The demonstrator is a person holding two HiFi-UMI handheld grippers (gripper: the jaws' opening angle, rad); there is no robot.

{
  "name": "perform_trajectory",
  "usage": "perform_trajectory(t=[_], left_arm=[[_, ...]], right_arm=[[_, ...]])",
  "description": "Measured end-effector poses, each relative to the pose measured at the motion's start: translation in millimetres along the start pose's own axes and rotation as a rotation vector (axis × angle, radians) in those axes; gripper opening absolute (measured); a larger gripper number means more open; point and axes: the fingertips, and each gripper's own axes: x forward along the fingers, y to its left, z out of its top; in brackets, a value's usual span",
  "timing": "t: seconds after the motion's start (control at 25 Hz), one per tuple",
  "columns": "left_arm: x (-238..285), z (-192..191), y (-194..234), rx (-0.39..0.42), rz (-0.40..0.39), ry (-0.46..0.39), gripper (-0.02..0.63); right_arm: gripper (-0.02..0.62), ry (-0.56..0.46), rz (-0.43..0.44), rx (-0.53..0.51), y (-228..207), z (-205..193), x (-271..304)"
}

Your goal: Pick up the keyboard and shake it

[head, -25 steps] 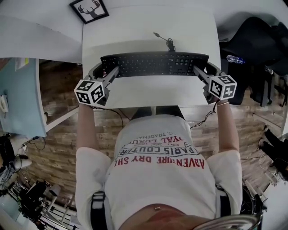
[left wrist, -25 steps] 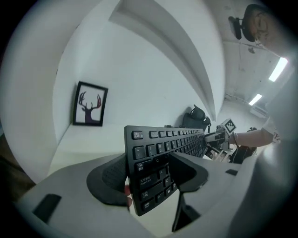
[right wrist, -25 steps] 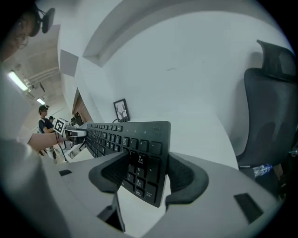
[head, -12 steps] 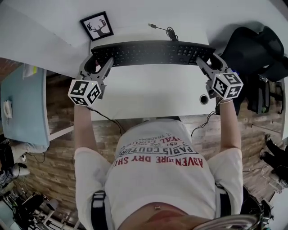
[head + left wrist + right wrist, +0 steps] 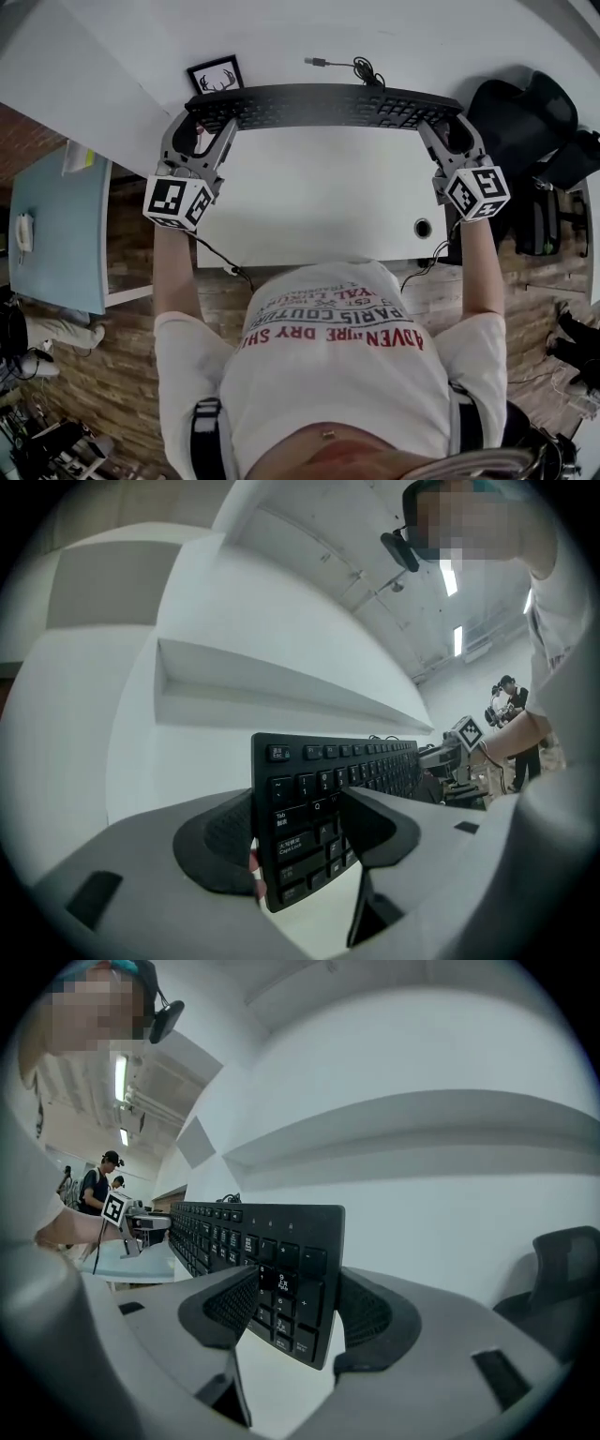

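Black keyboard (image 5: 323, 106) up off the white counter (image 5: 319, 206), out in front of the person and tipped onto its long edge. Pinched at both ends: left claw (image 5: 201, 131) clamped on the end with the Tab and Caps Lock keys, right claw (image 5: 448, 131) clamped on the number-pad end. Pads pressed on front and back at each side, plain to see in both gripper views.

Picking up looks done. Shaking not yet done, as far as can be told. Looks like a good hold for it, with both ends gripped.

Behind the keyboard, a thin black cable (image 5: 349, 67) with its plug lying loose on the counter. Might swing and drag in a shake. Past the left end, a small deer picture (image 5: 214, 75) in a black frame, maybe close enough to get bumped. Near the front right corner of the counter, a little round hole (image 5: 422, 227). Off to the right, a black chair (image 5: 525, 108), well apart. Off to the left, a second, pale blue counter (image 5: 52, 225), also well apart. Far off in the right gripper view, other people (image 5: 97, 1185) standing in the room.
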Motion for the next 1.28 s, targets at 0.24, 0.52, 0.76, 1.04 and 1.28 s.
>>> perform_trajectory(t=[0.24,0.52,0.76,1.04,1.28], left_arm=[[-5.6,14.5,-4.0,0.045,-0.007,-0.074,0.273],[-13.6,17.6,-10.5,0.203,-0.017,-0.085,0.276],[-16.5,24.4,-19.8,0.260,-0.017,-0.114,0.276],[-19.6,26.3,-26.0,0.281,-0.003,-0.114,0.276],[-23.2,39.5,-45.2,0.267,0.011,-0.092,0.277]], right_arm=[[0.273,-0.119,-0.044,-0.111,4.2,16.3,-10.9],[0.275,-0.268,-0.105,-0.305,15.3,44.4,-23.8],[0.275,-0.310,-0.175,-0.403,16.3,49.5,-31.5],[0.275,-0.303,-0.176,-0.385,15.7,46.9,-37.0],[0.275,-0.158,-0.093,-0.196,4.8,24.6,-42.4]])
